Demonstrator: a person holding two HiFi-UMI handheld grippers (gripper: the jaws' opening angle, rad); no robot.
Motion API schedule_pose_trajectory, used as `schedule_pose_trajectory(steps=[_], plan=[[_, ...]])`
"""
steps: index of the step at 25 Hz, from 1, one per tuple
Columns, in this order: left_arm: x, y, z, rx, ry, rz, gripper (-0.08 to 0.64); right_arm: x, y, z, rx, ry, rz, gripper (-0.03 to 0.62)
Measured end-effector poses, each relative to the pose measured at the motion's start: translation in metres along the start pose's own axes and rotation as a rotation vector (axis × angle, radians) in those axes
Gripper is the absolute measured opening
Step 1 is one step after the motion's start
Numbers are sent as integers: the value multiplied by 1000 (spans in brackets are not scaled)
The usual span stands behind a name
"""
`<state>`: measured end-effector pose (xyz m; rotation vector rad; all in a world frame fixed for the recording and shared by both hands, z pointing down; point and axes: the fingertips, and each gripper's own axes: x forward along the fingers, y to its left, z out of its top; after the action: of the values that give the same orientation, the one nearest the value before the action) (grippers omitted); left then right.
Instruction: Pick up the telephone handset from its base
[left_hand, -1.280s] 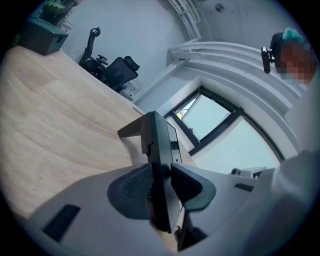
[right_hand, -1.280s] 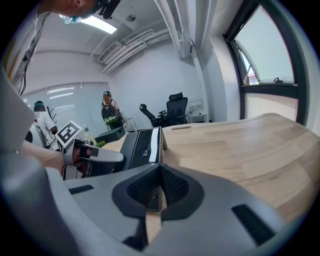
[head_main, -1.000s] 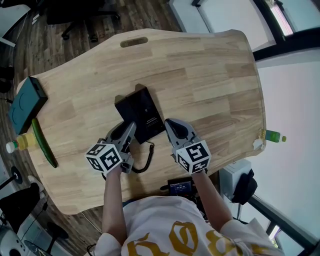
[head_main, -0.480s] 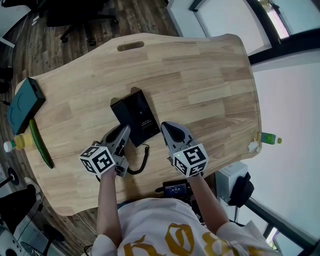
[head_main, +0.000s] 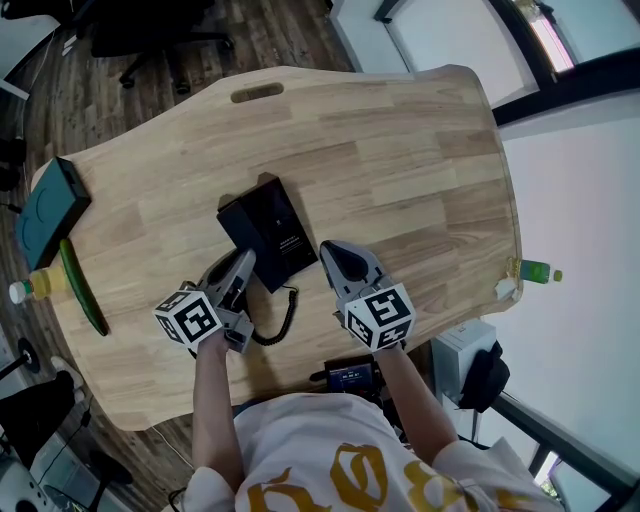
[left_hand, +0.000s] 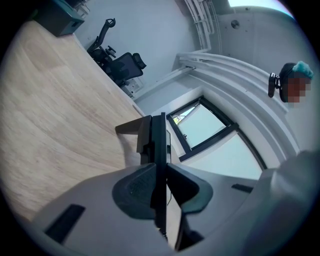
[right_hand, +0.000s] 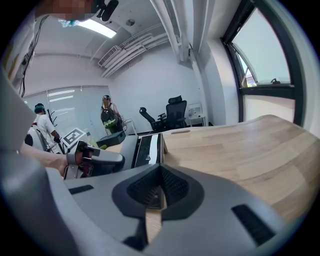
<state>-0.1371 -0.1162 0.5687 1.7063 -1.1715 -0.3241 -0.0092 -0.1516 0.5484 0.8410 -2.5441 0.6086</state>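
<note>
Telephone handset (left_hand: 159, 142) sits clamped in left gripper's (head_main: 242, 264) jaws; right gripper (head_main: 334, 251) closed, empty.

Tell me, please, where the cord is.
Head view: the cord curls on the table between the left gripper and right gripper, at the phone's near side.

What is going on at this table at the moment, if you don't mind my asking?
A person holds a gripper in each hand at a black telephone on the wooden table. The left gripper is shut on a thin black part at the phone's near-left end, apparently the handset; whether it has lifted off is unclear. The right gripper is shut and empty beside the phone's near-right corner.
</note>
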Motion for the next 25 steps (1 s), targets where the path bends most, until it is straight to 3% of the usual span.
schedule_pose_trajectory(steps=[19, 25], plan=[[-8, -39, 12, 28, -12, -101, 72, -19, 10, 19, -25, -73, -16, 5], [-20, -59, 9, 57, -6, -134, 72, -39, 15, 36, -80, -157, -87, 5]])
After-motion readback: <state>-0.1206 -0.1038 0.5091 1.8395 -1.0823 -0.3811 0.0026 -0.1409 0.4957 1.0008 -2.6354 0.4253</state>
